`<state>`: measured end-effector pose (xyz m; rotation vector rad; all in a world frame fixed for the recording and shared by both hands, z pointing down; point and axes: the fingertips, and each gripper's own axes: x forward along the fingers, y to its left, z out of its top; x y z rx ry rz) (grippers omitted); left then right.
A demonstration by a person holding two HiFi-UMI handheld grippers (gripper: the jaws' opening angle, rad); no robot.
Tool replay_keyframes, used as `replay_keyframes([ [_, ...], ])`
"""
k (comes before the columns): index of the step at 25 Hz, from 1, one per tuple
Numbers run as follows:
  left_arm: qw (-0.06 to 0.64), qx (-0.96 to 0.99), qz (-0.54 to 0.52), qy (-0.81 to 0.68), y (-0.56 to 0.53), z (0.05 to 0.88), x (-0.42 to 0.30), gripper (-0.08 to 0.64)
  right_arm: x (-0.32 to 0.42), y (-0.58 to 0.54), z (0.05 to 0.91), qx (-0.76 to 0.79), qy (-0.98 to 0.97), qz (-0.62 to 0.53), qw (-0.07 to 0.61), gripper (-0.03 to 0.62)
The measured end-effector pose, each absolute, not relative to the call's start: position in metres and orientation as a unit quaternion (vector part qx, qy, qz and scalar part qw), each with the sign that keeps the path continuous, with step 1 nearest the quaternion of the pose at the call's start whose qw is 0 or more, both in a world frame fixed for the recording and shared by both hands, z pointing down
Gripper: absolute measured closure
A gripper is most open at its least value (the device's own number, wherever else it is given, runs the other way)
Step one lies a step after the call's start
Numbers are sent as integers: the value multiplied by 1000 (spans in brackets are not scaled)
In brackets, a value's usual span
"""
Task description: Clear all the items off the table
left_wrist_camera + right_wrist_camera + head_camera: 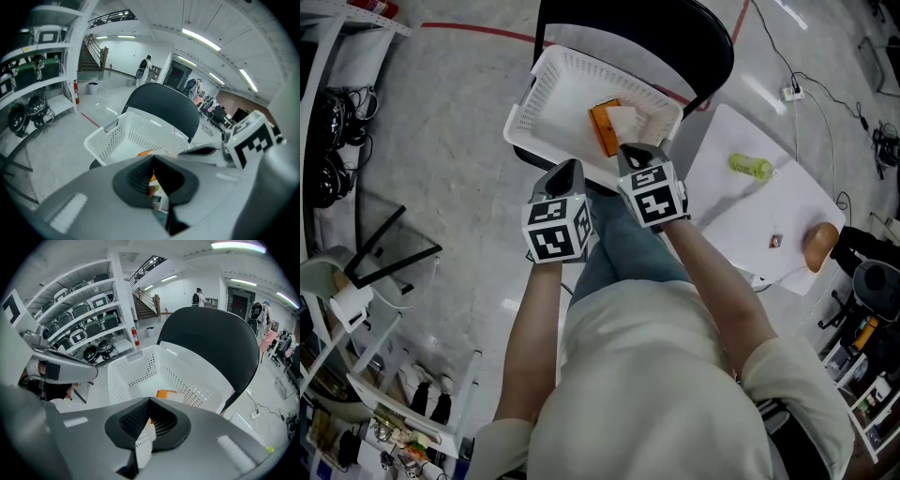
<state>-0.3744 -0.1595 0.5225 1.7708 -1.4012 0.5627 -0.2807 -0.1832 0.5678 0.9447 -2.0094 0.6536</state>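
The left gripper (566, 172) and right gripper (639, 155) were held closed and empty above the basket (546, 70), in which an orange box (604, 127) was seen. A yellow-green bottle (751, 167) was left on the table (741, 216); it would best be gripped across its body.

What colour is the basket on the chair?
White. The basket shows best in the head view.
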Motion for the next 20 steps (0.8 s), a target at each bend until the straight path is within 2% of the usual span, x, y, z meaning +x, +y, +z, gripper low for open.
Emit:
replay_keyframes([
  [20,374,706,211,-563,-95,484,-342,552,-254,-118,520,375,-815,236,372,594],
])
